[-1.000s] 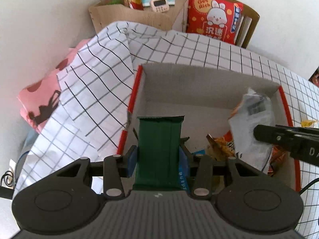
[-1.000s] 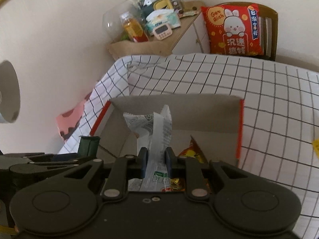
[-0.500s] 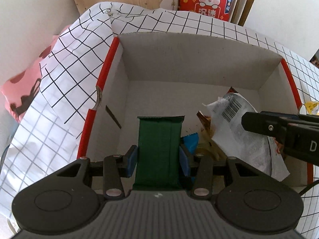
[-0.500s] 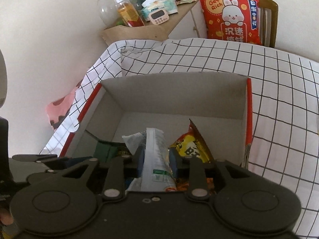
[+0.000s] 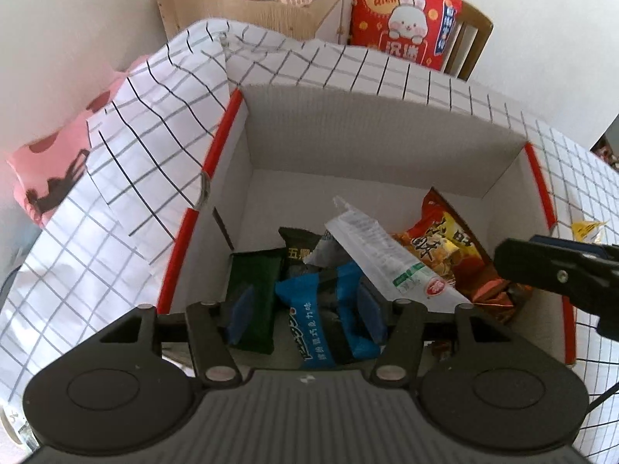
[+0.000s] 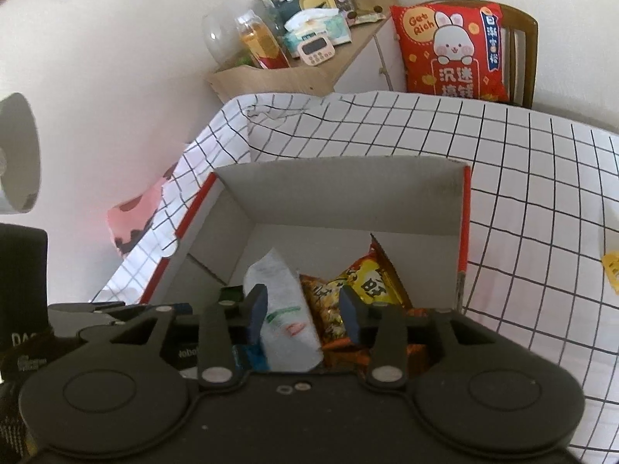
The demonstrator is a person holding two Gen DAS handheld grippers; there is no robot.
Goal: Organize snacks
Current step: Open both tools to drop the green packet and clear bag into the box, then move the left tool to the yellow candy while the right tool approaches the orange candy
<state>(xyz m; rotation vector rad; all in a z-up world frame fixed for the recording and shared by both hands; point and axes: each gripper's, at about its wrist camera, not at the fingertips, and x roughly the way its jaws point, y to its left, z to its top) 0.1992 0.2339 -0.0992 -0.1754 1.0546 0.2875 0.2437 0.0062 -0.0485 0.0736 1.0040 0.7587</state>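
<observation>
While both sets of jaws are hanging over the cardboard box on the checked cloth, the left gripper is standing apart, its jaws having just been opening; the dark green packet is lying on the box floor, under the left pad. The right gripper has also just been opening, with the white packet lying loose between its jaws, nearer the left one.
</observation>
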